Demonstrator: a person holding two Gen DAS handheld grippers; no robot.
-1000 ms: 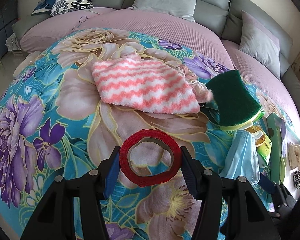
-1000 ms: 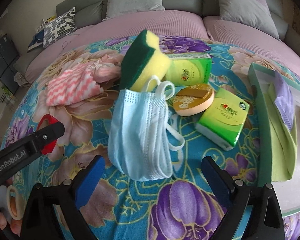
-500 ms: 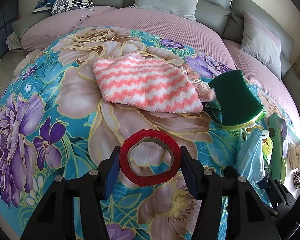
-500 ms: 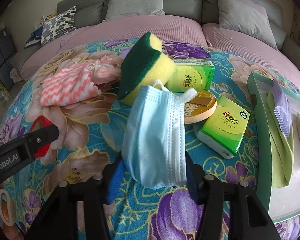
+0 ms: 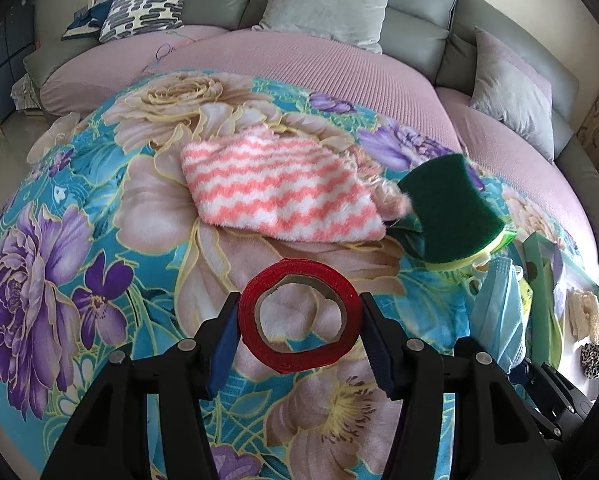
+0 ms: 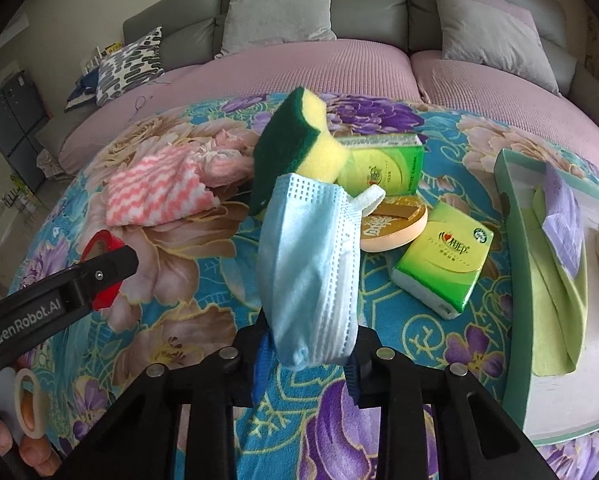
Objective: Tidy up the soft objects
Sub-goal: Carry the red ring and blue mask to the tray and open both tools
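A light blue face mask (image 6: 311, 264) stands bunched between the jaws of my right gripper (image 6: 307, 356), which are closing on it and pinch its lower end. My left gripper (image 5: 299, 332) is shut on a red tape roll (image 5: 299, 316), held just above the floral cloth (image 5: 79, 208). The tape roll (image 6: 101, 256) and the left gripper's finger also show at the left of the right wrist view. Behind the mask leans a green-and-yellow sponge (image 6: 295, 148). A pink-and-white zigzag towel (image 5: 275, 188) lies flat further back. The mask (image 5: 499, 320) also shows in the left wrist view.
Two green tissue packs (image 6: 443, 260) (image 6: 383, 164) and a round orange disc (image 6: 395, 228) lie right of the mask. A green-rimmed tray (image 6: 511, 216) at the right holds a lime cloth (image 6: 555, 304) and a lilac one. A pink-covered sofa with cushions rings the far side.
The right gripper's jaws have drawn in from wide apart onto the blue mask, squeezing it narrow and lifting it a little. The left gripper and its tape roll have stayed put.
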